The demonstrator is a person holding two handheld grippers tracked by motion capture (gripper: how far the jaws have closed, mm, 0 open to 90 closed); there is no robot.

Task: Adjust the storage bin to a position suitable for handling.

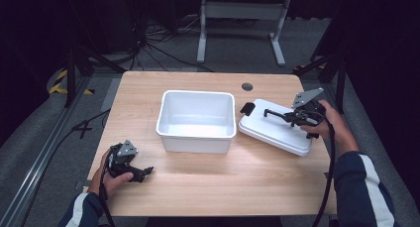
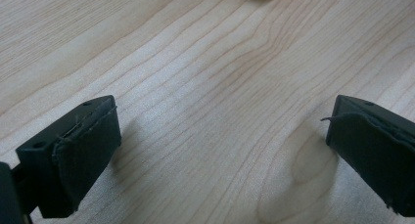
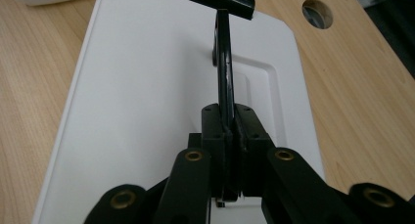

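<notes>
At table centre: one white bin [image 1: 196,120]. At 3 o'clock, one lid [image 1: 267,130]; right gripper [image 3: 228,136] clamps its black handle [image 3: 225,77]. Left gripper [image 2: 222,150], 8 o'clock, jaws apart.

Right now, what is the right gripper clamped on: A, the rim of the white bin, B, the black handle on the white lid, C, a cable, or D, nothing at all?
B: in the right gripper view the right gripper has its jaws shut on the black handle of the white lid.
</notes>
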